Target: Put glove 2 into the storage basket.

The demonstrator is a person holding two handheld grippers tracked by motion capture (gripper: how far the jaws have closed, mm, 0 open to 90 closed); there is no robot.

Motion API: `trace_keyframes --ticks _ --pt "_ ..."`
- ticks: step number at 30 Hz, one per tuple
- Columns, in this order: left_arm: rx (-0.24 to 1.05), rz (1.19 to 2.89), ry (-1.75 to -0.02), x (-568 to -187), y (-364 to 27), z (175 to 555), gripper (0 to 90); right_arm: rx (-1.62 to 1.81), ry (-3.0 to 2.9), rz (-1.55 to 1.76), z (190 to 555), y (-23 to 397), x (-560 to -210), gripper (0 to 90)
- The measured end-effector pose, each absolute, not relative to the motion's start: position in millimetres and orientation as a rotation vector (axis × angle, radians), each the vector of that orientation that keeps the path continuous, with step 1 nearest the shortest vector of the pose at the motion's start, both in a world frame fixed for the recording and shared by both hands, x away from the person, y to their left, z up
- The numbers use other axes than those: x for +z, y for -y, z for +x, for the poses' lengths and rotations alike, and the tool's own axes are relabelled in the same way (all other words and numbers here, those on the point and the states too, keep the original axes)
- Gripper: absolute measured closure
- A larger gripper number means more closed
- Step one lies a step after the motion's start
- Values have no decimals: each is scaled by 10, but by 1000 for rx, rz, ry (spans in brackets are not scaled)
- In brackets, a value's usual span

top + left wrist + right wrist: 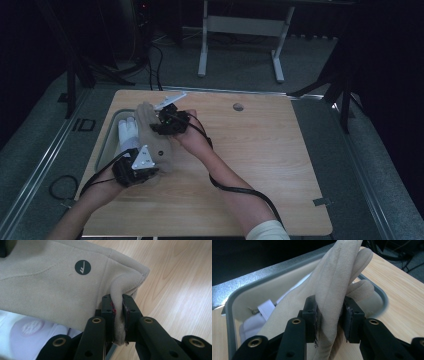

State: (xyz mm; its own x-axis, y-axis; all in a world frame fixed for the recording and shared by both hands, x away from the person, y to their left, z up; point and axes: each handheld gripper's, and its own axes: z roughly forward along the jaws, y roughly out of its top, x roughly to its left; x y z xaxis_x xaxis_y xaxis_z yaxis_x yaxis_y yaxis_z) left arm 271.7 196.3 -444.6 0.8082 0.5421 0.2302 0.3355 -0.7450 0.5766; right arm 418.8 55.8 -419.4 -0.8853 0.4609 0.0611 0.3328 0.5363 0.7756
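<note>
Both tools are clamped on the same beige garment [152,137], which hangs stretched between them over the left side of the wooden counter [260,150]. The left tool [119,315] pinches a thin fold at one corner, right by a little round dark logo [82,267]. The right tool [329,317] grips a thicker bunch of the fabric, just above the grey tray [242,296] with some white clothes [253,323] inside.

Two grippers [131,167] [167,121], one beige glove [152,135], one grey tray [111,131], one white cloth [127,132], one wooden table [260,160].
</note>
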Motion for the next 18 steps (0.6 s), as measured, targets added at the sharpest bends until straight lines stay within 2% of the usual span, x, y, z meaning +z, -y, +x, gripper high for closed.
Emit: trace_keyframes --ticks 9,18 --pt "547 2448 -736 -4405 -2310 2701 822 1289 -2635 638 4250 -979 -4224 673" --pt "533 2449 -787 -4532 -2455 2707 822 1278 -2668 622 4290 -1229 -4338 673"
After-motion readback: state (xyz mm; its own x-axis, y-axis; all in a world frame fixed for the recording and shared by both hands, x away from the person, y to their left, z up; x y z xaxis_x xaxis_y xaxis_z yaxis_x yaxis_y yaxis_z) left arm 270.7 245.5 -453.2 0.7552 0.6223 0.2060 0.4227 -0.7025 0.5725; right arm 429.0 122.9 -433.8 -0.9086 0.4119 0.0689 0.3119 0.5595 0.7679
